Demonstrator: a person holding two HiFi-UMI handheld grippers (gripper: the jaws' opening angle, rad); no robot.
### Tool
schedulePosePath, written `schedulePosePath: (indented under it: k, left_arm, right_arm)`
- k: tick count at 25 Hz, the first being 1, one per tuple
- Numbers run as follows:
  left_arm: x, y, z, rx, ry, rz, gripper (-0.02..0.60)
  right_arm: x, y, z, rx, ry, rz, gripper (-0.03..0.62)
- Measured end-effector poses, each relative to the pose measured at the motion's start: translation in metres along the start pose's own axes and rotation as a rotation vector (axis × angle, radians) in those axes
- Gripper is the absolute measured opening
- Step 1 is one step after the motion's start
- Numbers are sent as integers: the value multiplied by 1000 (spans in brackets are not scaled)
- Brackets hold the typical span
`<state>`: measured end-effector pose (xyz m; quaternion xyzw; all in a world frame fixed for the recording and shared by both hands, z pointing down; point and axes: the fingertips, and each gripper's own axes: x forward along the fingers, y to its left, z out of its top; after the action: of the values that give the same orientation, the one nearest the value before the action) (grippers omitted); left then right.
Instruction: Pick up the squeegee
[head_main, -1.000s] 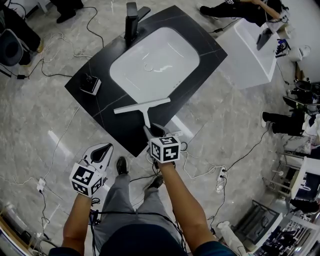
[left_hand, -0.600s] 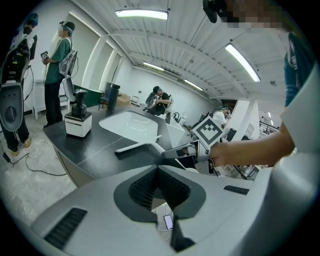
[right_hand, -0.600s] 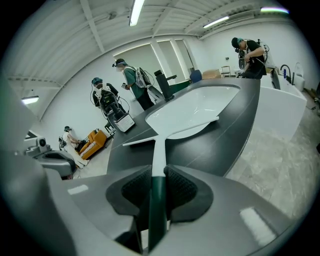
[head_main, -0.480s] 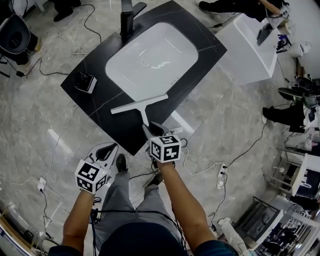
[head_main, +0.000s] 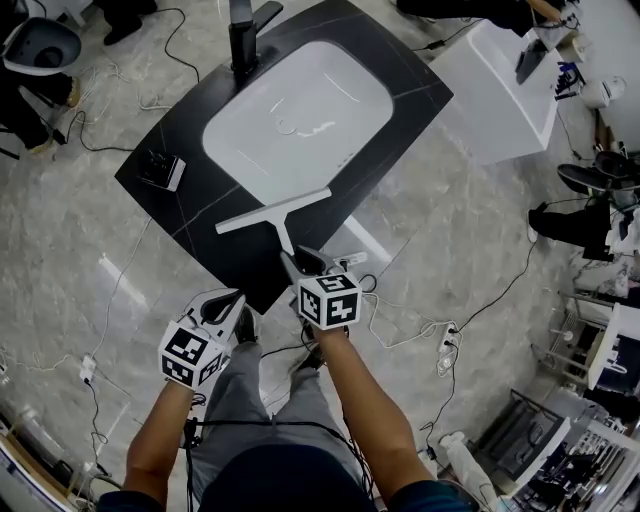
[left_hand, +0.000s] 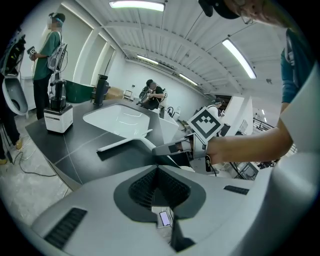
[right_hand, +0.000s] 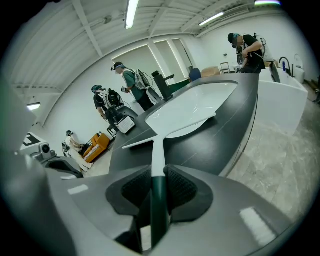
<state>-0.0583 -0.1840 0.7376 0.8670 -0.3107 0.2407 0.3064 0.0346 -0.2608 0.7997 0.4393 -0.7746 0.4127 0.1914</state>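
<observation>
While the person stands at the near corner of the glossy black stone worktop (head_main: 405, 95), the right gripper (head_main: 298, 265) has its two ribbed pads pinched on the handle of the white T-shaped squeegee (head_main: 272, 211). From the right gripper view, the handle (right_hand: 158, 155) runs straight up between the pads, dark green where they clamp it and white beyond. The squeegee's long blade lies across the worktop between the white oval sink basin (head_main: 300, 110) and the near corner, with the handle pointing back toward the near right edge. I cannot tell whether the blade touches the surface or sits a little above it.

The left gripper (head_main: 225, 303) hangs off the worktop, over the grey marble floor (head_main: 80, 300) just beside the near corner and the person's leg. Its fingers are pressed together at the tips with nothing between them.

A tall black faucet (head_main: 240, 35) stands at the far edge behind the basin. A small black-and-white box (head_main: 160, 170) sits at the left corner, well apart from the squeegee.
</observation>
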Motion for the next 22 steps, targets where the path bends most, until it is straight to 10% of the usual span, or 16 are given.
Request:
schedulePosePath:
  k: [22]
  left_arm:
    - [-45,-7,38,24,-93,79,6]
  right_arm:
    - [-52,8,38,113,-93,67,104]
